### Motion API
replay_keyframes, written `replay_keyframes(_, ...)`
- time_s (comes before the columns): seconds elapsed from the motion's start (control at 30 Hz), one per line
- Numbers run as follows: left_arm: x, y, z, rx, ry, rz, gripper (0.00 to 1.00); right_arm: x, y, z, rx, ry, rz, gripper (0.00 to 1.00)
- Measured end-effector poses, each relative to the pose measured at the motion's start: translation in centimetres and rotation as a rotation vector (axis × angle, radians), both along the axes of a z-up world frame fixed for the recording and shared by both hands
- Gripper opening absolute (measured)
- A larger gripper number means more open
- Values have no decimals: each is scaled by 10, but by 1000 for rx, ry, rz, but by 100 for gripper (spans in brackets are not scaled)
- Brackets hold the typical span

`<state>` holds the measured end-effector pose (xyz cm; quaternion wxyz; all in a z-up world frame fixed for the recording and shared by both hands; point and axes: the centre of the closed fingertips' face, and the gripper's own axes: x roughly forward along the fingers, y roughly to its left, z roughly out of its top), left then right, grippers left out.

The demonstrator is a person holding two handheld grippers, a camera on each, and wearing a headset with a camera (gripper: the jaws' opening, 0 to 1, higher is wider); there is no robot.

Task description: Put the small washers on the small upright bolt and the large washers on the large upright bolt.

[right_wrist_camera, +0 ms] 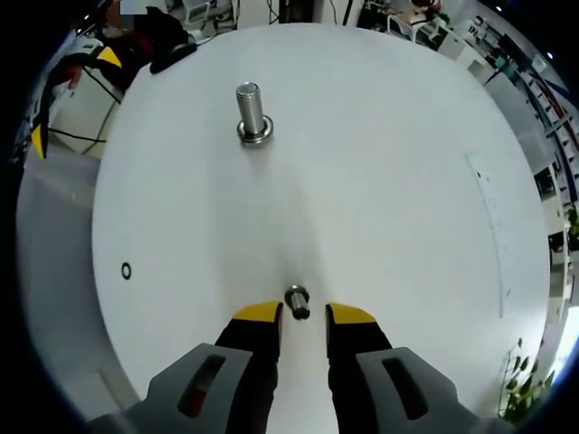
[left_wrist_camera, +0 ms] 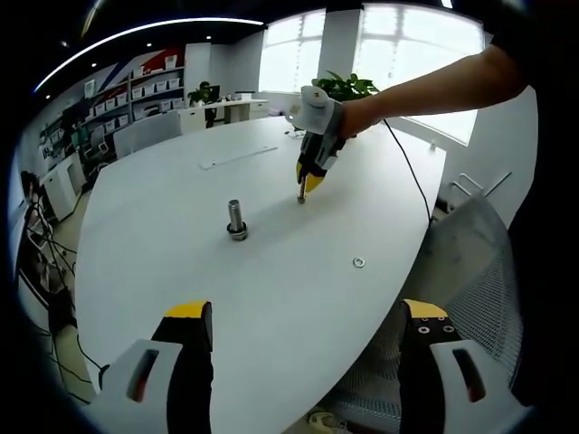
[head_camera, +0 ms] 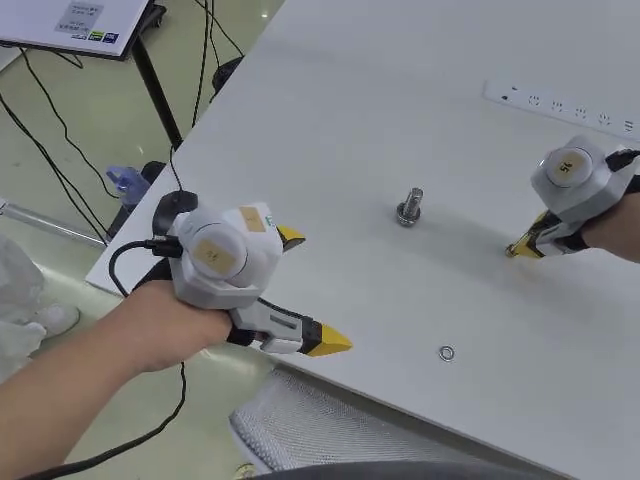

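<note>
One loose washer [head_camera: 446, 352] is noted flat on the worktop [head_camera: 400, 100] near its front edge, ahead-right of the left gripper [head_camera: 312, 290], the nearer one, held wide open. The right gripper [right_wrist_camera: 303, 314], jaws narrowly parted and nothing seen held, is set astride the small bolt [right_wrist_camera: 297, 301].

1. The white table [head_camera: 330, 100] is lying open from the large upright bolt [head_camera: 409, 207] out to the power strip [head_camera: 560, 105] along its far edge.
2. The large upright bolt is standing alone mid-table, leaving free surface on every side.
3. The small upright bolt [right_wrist_camera: 297, 301] is standing just ahead of the right gripper [right_wrist_camera: 303, 314], in line with the narrow gap between its jaws.
4. A washer [head_camera: 446, 353] is lying flat near the near edge, well apart from both bolts.
5. The left gripper [head_camera: 312, 290] is hovering over the near-left edge, jaws spread wide, with bare table showing between them.
6. A mesh chair [head_camera: 300, 420] is sitting under the near edge.
</note>
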<state>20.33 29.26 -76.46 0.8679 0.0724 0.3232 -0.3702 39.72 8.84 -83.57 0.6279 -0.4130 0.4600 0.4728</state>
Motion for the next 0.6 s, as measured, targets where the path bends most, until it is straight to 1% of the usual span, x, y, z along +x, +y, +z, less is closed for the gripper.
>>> replay_keyframes(0.13,-1,1,1,7,-1,-2,84,-2,0,9,9,-14,9,20)
replay_keyframes(0.2,-1,0,2,8,-5,-3,84,1,-1,11,12,-21,14,20)
replay_keyframes(0.37,0,1,4,17,-13,-5,84,-4,-4,20,17,-35,19,20)
replay_keyframes(0.6,-1,1,6,18,-13,-4,84,-13,-10,24,5,-35,21,20)
